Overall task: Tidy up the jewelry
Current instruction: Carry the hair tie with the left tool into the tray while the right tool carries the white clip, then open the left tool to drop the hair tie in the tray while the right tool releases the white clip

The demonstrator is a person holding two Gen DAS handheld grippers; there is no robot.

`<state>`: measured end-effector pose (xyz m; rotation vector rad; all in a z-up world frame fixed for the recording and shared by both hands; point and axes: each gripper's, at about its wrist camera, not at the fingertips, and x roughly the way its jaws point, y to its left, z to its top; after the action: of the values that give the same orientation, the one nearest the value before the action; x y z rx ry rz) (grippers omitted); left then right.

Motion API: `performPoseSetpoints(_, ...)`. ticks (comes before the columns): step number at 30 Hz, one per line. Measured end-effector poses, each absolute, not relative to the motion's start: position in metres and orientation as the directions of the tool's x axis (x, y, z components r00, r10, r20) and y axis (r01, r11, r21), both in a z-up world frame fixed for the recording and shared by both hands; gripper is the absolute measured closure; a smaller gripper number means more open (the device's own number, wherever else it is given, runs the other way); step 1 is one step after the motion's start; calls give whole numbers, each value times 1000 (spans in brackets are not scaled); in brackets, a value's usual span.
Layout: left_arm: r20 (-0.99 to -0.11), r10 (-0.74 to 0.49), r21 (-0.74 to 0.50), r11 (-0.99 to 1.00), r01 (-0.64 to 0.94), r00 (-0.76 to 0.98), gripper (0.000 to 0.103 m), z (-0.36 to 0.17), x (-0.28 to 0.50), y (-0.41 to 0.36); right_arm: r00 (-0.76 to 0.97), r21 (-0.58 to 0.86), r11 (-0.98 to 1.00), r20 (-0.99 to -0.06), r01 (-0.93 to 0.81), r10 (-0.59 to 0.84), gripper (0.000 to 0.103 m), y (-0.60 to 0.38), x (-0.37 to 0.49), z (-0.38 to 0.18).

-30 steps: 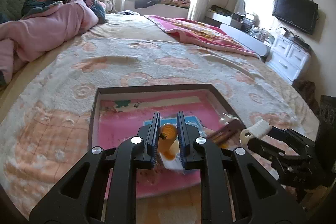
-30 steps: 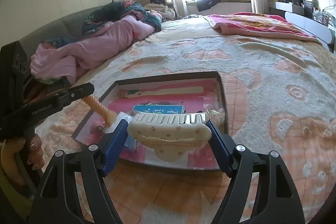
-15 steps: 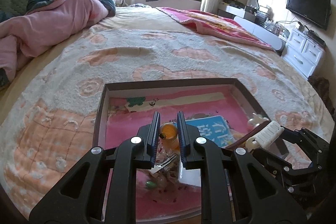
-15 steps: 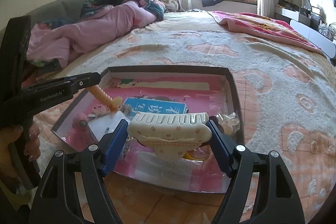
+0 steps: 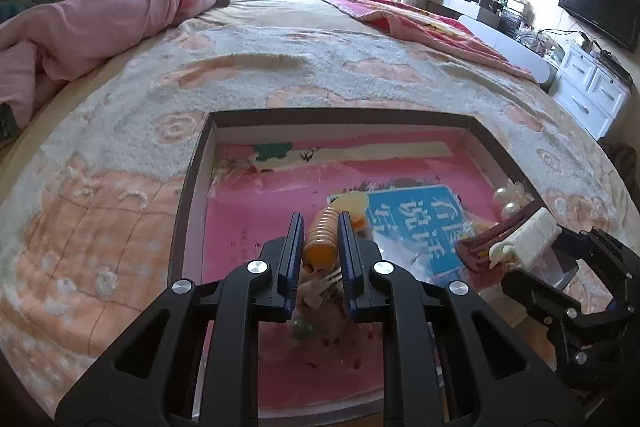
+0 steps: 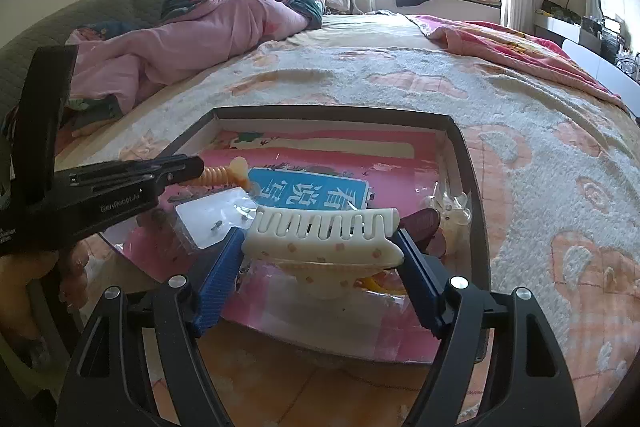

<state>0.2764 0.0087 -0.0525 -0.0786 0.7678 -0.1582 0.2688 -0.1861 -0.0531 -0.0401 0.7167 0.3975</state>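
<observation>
A dark-rimmed shallow box [image 5: 192, 187] with a pink lining lies on the bed; it also shows in the right wrist view [image 6: 466, 155]. My left gripper [image 5: 319, 227] is shut on an orange ribbed hair clip [image 5: 322, 237] and holds it over the box's middle. In the right wrist view the same clip [image 6: 222, 175] sticks out of that gripper. My right gripper [image 6: 320, 239] is shut on a cream claw hair clip [image 6: 324, 241] with pink dots, held over the box's near right part. A dark red clip [image 5: 494, 239], pearl pieces [image 5: 508, 201] and a blue card [image 5: 416, 223] lie inside.
The box sits on a beige flowered bedspread [image 5: 280, 67]. A pink duvet [image 5: 100, 15] is heaped at the far left, a red blanket [image 5: 420, 23] at the far right. White drawers [image 5: 592, 91] and a TV [image 5: 600, 7] stand right of the bed.
Both grippers have moved forward over the box, each keeping its clip. The box now fills more of both views.
</observation>
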Motion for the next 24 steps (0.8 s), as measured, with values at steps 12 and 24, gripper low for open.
performPoseSetpoints(12,-692,-188,-151,982,114,697,75,-56,261,13,684,118,923,-638,-367,353,15,-186,258,-51)
performPoseSetpoints(24,-674,-188,-159,981,107,714,43,-49,227,19,724,118,945,-616,-305,311,8,-204,237,-45)
